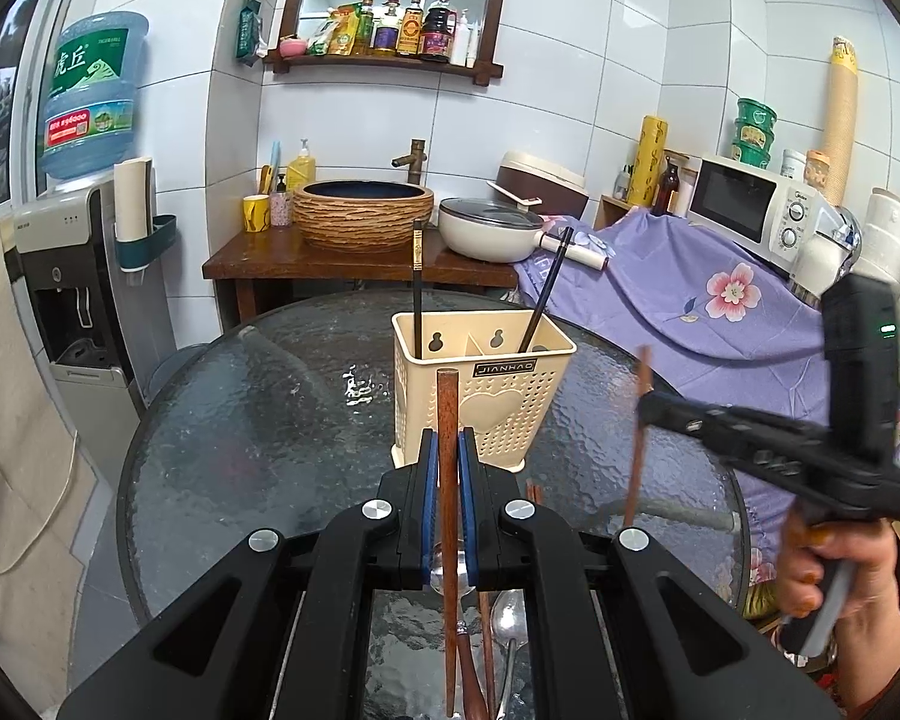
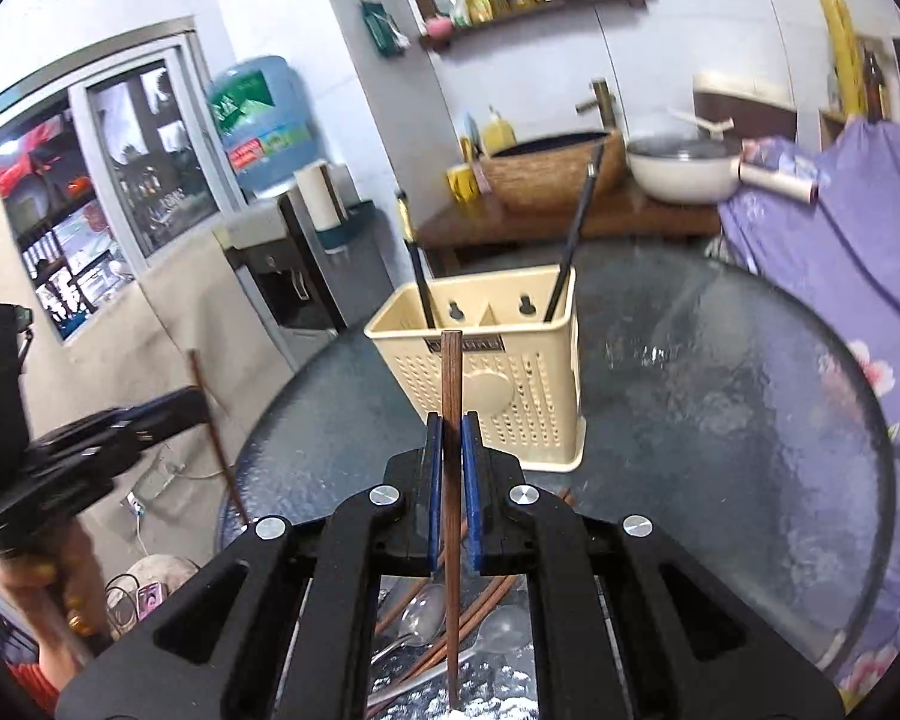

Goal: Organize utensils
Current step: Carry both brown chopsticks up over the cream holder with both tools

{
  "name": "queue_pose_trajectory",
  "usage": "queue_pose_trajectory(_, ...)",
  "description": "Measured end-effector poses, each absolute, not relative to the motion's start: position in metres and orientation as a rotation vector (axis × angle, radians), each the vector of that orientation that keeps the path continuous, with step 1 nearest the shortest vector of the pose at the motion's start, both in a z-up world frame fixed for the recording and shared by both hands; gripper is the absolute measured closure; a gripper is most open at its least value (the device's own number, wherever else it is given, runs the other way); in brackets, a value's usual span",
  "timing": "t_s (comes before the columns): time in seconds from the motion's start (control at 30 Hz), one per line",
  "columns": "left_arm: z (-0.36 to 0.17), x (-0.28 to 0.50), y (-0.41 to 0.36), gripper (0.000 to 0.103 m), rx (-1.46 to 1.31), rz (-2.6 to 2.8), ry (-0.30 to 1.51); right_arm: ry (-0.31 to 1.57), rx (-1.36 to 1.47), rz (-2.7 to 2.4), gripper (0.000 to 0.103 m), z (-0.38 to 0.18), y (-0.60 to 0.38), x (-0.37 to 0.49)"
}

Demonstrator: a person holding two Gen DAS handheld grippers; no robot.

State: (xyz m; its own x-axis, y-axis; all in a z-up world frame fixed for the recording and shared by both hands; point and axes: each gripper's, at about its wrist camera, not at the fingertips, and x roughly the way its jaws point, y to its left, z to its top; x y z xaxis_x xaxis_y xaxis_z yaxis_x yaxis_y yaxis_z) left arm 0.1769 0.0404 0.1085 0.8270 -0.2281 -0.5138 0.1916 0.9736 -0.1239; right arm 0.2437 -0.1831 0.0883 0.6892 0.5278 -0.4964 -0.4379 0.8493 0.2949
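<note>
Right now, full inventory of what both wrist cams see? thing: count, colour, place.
utensil holder: 1, cream, mid table, two compartments
black chopsticks: 2, one upright in each compartment
wooden chopsticks: 2 held, brown, one per gripper; more lie loose at the table's near edge
spoons: at least 2, metal, near edge with the loose chopsticks
table: 1, round dark glass
pan: 1, white, lidded, wooden counter behind
basin: 1, woven brown, same counter
microwave: 1, white, right
water bottle: 1, blue, on dispenser, left
left gripper: shut on a chopstick
right gripper: shut on a chopstick
hand: holds right gripper
</note>
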Motion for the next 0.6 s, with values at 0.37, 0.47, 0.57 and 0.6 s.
queue_pose_trajectory(0.37, 0.118, 0.170, 0.039, 0.096, -0.071, -0.230, 0.536, 0.561, 0.112, 0.580, 0.096, 0.109, -0.186, 0.214)
queue_pose_trajectory(0.47, 0.124, 0.168, 0.040, 0.096, -0.070, -0.233, 0.523, 0.552, 0.110, 0.584, 0.096, 0.114, -0.185, 0.214)
queue_pose_trajectory(0.57, 0.130, 0.169, 0.040, 0.096, -0.068, -0.234, 0.510, 0.541, 0.105, 0.584, 0.096, 0.119, -0.184, 0.216)
queue_pose_trajectory(0.6, 0.131, 0.169, 0.039, 0.096, -0.066, -0.234, 0.506, 0.538, 0.107, 0.588, 0.096, 0.122, -0.184, 0.217)
